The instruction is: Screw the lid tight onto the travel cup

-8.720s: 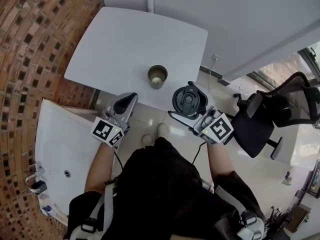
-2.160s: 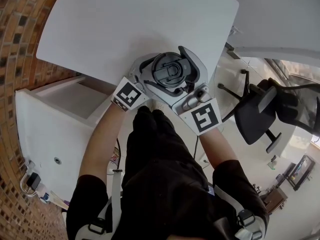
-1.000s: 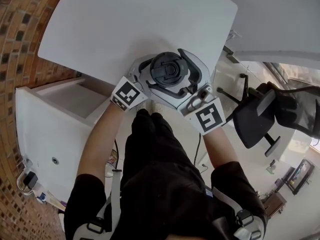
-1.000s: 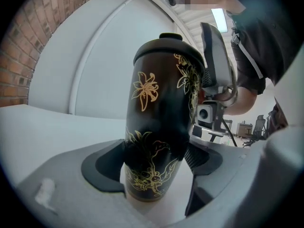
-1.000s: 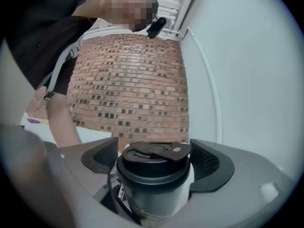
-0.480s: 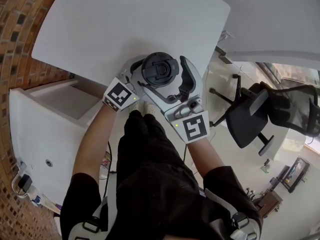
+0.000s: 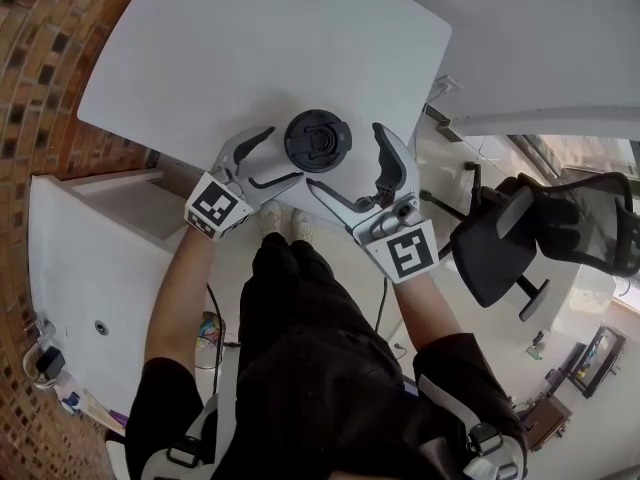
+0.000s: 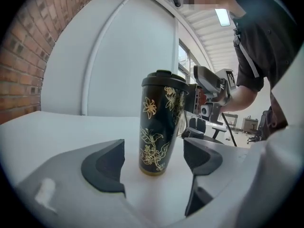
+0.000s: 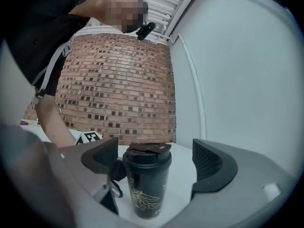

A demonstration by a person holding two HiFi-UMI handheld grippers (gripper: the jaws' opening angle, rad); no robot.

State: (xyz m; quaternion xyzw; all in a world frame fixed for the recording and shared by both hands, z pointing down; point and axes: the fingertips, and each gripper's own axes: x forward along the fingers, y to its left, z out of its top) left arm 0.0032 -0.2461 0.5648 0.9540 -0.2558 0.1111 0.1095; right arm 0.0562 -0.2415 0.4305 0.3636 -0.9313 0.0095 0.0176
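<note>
Two tongs, both gaping and empty: our left tongs (image 7: pixel 272 158) and right tongs (image 7: pixel 347 157) flank the travel cup (image 8: pixel 159 132) without touching it. It stands upright by the near edge of the counter (image 7: pixel 240 48), lid (image 9: pixel 147 151) seated flush on top, so we reckon the tightening is finished

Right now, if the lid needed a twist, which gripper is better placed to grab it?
Probably the right gripper: its open jaws stand level with the lid, facing it. The left gripper sits low, beside the base of the travel cup.
</note>
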